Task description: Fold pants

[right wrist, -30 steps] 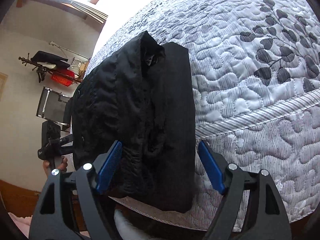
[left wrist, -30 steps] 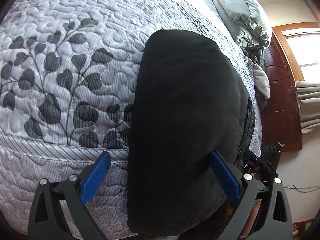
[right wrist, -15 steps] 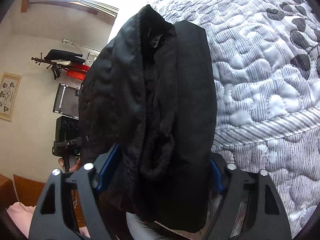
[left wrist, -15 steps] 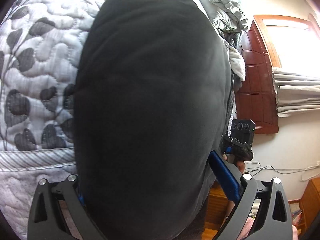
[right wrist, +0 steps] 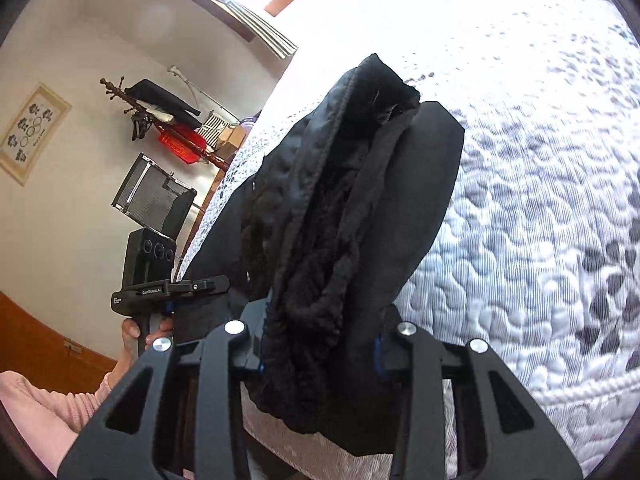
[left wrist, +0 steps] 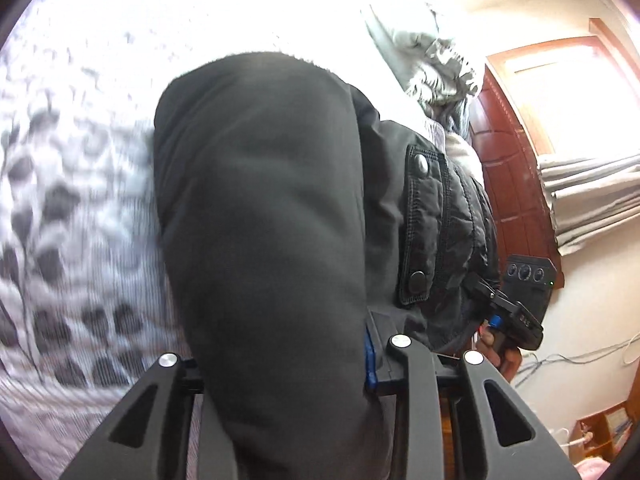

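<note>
The black pants (left wrist: 264,216) are folded into a thick bundle and lifted off the bed. My left gripper (left wrist: 280,364) is shut on one end of the bundle, its fingers mostly hidden by cloth. A pocket flap with snaps (left wrist: 420,232) shows on the right side. My right gripper (right wrist: 320,348) is shut on the other end, where the waistband layers (right wrist: 320,240) bunch between the jaws. Each view shows the other gripper beyond the bundle, the right gripper in the left wrist view (left wrist: 516,300) and the left gripper in the right wrist view (right wrist: 160,276).
The quilted bedspread with grey leaf print (right wrist: 540,220) lies under and beside the pants. Grey bedding is piled by a wooden headboard (left wrist: 508,168). A coat rack (right wrist: 160,120) and a chair (right wrist: 156,200) stand by the wall.
Both grippers have closed on the ends of the folded pants and lifted the bundle off the bed; the left view blurs with motion.
</note>
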